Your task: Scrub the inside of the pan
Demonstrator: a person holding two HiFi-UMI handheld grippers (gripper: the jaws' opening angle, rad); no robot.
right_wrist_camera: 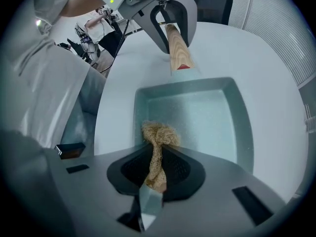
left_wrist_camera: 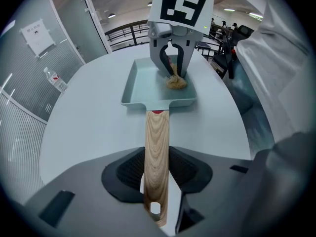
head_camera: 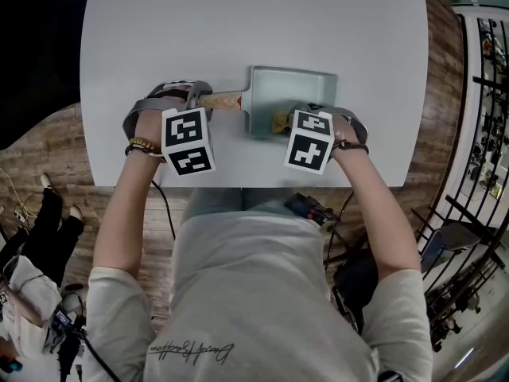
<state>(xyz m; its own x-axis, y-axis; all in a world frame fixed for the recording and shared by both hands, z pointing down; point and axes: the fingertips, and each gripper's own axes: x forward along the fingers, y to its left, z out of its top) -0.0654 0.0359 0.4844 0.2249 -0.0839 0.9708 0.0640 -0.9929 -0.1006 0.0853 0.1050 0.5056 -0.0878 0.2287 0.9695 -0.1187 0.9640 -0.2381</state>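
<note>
So, pan (head_camera: 302, 90) mid-frame holds fibre scrubber (right_wrist_camera: 159, 132) near its lower edge, pinched in right gripper (right_wrist_camera: 157, 172); left gripper (left_wrist_camera: 157, 179) clamps wooden handle (left_wrist_camera: 157, 142); white table (head_camera: 238, 22) underneath.

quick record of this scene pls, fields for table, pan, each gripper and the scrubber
table: white, rounded edge
pan: pale green, rectangular, flat on the table
handle: wood, points to the person's left
left gripper: jaws shut on the handle
right gripper: jaws shut on the scrubber
scrubber: tan fibre wad, down on the pan's floor by its near wall
</note>
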